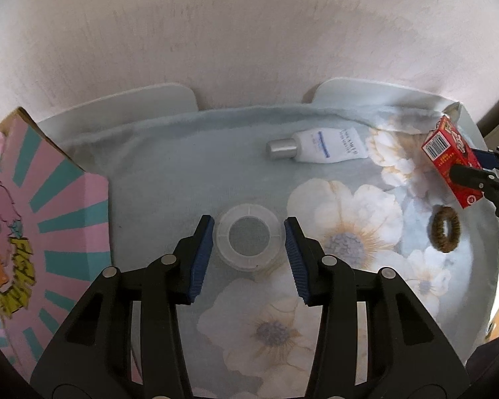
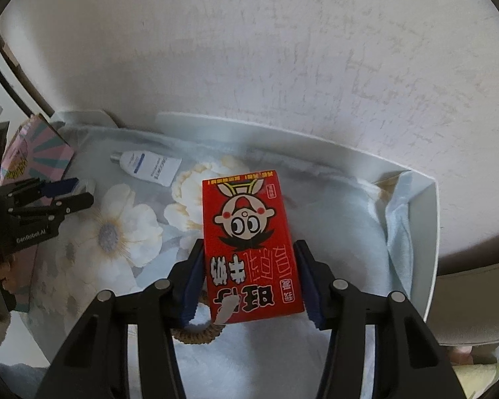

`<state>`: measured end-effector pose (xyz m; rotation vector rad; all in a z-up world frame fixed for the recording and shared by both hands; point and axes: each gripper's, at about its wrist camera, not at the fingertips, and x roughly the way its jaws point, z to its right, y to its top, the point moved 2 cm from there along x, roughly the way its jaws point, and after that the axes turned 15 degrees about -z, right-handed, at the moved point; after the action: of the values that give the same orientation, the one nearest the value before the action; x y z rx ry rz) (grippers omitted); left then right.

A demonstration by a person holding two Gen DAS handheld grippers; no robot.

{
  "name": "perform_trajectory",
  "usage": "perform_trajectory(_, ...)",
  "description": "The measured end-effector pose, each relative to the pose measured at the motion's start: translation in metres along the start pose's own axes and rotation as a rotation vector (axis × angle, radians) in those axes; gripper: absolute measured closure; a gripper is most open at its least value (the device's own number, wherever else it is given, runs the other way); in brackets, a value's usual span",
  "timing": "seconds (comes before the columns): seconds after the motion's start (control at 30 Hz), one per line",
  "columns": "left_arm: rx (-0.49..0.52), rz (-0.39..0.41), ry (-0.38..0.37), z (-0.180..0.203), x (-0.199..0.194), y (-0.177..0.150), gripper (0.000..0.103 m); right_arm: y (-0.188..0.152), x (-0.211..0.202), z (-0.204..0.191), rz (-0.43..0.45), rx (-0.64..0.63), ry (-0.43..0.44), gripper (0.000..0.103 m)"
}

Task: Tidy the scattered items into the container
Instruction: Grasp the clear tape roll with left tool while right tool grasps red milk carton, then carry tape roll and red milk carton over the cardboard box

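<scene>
Between my left gripper's (image 1: 249,232) spread fingers sits the clear lid (image 1: 248,240), untouched; my right gripper (image 2: 249,277) clamps the red carton (image 2: 249,246).

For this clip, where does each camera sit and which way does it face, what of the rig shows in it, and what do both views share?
Left wrist: sits on the left gripper, looks forward and down at the clear round lid between its open fingers.
Right wrist: sits on the right gripper, looks at the red carton it clamps, above the floral cloth.
Shared: carton, white tube, brown hair tie, pink box; each shows the other gripper.
</scene>
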<state>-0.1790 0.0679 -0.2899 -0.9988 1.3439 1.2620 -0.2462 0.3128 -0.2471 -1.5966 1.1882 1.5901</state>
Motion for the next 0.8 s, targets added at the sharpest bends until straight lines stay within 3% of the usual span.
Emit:
perform_trajectory(0.27, 0.036, 0.057, -0.017, 0.009, -0.044, 0.003, 0.063, -0.01, -0.036, -0.009, 0.057, 0.025, -0.012, 0.056)
perform_trajectory(0.4, 0.049, 0.092, -0.035, 0.046, -0.078, 0.019, 0.063, -0.013, -0.064, -0.017, 0.101, 0.037, -0.018, 0.056)
perform_trajectory(0.6, 0.046, 0.135, -0.058, 0.038, -0.118, 0.016, 0.063, -0.019, -0.112, -0.031, 0.171, 0.04, -0.03, 0.056)
perform_trajectory(0.8, 0.014, 0.181, -0.056, 0.004, -0.169, -0.005, 0.063, -0.012, -0.139, -0.072, 0.211, 0.015, -0.048, 0.056)
